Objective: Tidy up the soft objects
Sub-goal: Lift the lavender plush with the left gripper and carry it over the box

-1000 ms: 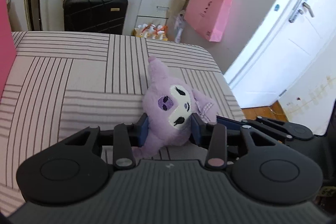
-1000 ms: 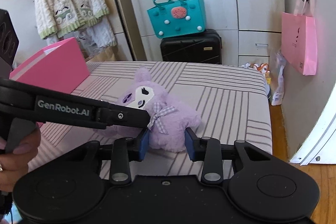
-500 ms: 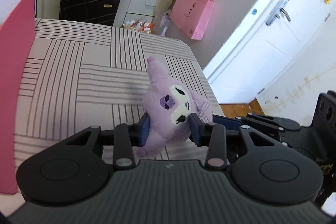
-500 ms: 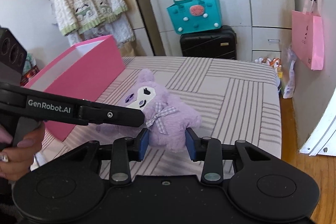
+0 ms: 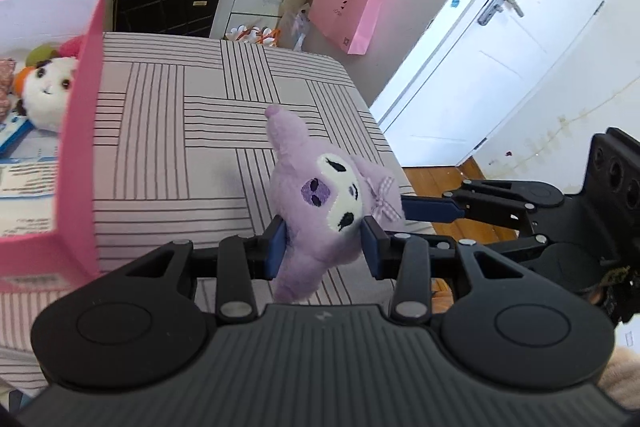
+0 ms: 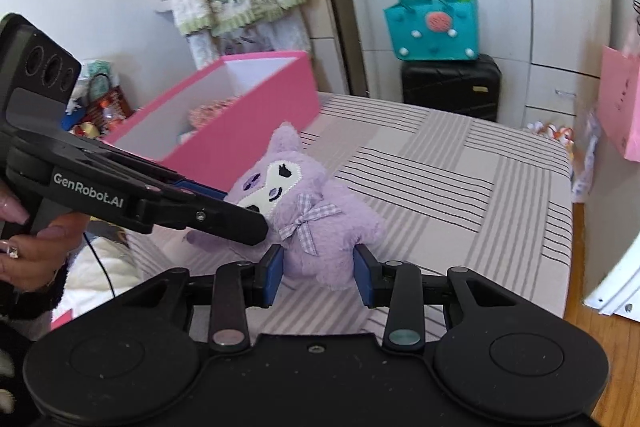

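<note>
I hold the purple plush toy (image 5: 320, 199) between both my tongs. My left tongs (image 5: 323, 247) are clamped on its head, one blue pad pressing each side of the face, so the white mask and dark eye patches look straight up at my left camera and one pointed ear sticks out ahead. My right tongs (image 6: 318, 274) are closed on the lower body, the pads sunk into the fluff on either side, just under the checked bow (image 6: 306, 217) at its neck.

The toy (image 6: 308, 211) hangs in the air above the striped bed cover (image 5: 192, 131), touching nothing but my pads. In the right view my left tongs (image 6: 244, 223) reach in from the left edge and end at the toy's cheek, with my hand (image 6: 28, 247) wrapped around their handle. In the left view my right tongs (image 5: 424, 209) come in from the right and meet the toy behind the bow.

The pink box (image 5: 80, 131) stands open on the bed, near the toy on its left. Inside lie a white round plush with a small face (image 5: 46, 91), something green and red behind it, and printed paper on the bottom. From the right view the box (image 6: 256, 119) sits just behind the toy's ear, its inside white.

At the foot of the bed a teal bag (image 6: 434, 29) rests on a black suitcase (image 6: 450, 87), and a pink paper bag (image 5: 346, 15) hangs on the wall.
</note>
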Demonstrator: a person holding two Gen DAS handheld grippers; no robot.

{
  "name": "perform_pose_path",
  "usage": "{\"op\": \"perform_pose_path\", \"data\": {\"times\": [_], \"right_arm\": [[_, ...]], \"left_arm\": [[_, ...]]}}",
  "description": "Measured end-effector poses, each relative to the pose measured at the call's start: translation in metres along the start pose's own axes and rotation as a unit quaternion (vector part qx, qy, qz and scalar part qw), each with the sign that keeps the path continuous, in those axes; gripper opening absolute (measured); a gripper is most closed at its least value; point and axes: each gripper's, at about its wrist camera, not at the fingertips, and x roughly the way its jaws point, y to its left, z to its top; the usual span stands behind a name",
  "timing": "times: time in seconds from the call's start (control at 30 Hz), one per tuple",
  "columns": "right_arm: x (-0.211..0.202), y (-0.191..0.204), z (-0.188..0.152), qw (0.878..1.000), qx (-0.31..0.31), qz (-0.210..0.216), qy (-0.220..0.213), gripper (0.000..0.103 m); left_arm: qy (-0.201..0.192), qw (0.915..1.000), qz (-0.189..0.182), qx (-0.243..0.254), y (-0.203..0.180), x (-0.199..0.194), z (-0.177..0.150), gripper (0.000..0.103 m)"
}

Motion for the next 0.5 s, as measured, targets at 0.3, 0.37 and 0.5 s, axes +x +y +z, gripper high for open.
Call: {"op": "perform_pose_path", "data": {"times": [0.3,0.37,0.5], "right_arm": [[-0.005,0.042,0.024,0.998,-0.036,0.044,-0.019,0.043],[-0.002,0.050,0.032,0.997,-0.047,0.056,-0.024,0.043],[0.011,0.069,0.047,0.993,-0.074,0.084,-0.029,0.043]], "left_arm": [[-0.045,0.9988,-0.011,0.016,0.018,-0.060,-0.013,0.038],[-0.059,0.9981,-0.009,0.015,0.024,-0.072,-0.016,0.038],[-0.078,0.9970,0.004,-0.001,0.041,-0.090,-0.019,0.038]]}}
